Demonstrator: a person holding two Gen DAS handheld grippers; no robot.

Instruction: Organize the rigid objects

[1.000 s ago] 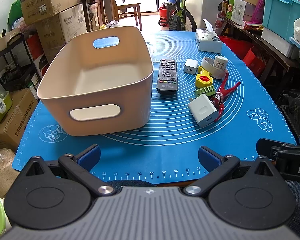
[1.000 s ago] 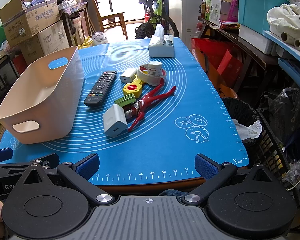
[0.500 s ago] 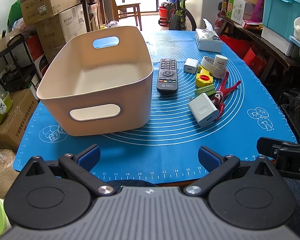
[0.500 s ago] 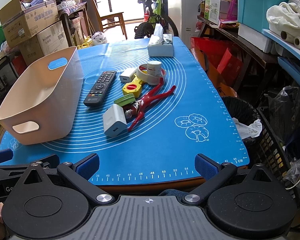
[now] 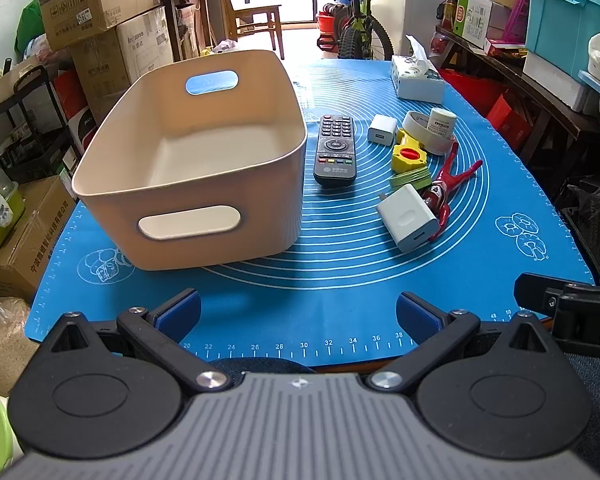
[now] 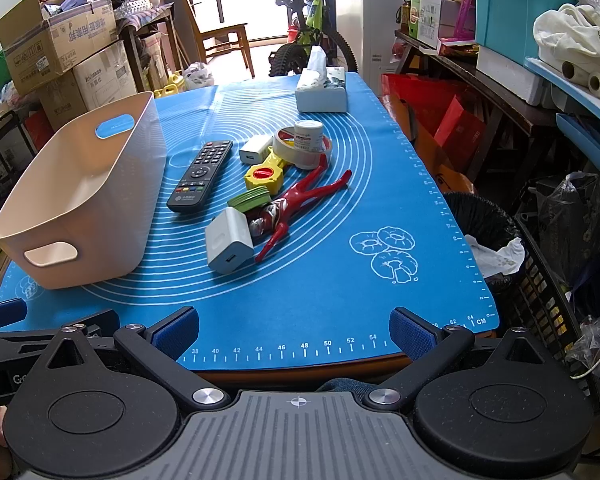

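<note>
Both claws hang spread and empty at the surface's near edge. Right claw [image 6: 294,330] is nearer the charger [image 6: 229,245], ahead and slightly left; left claw [image 5: 298,316] faces the bin [image 5: 188,196].

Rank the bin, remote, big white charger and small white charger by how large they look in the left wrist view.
1. Beige bin, by far the largest.
2. Black remote.
3. Big white charger; it lies nearer the camera, so its gap to the remote is unsure.
4. Small white charger, smallest and farthest back.
</note>
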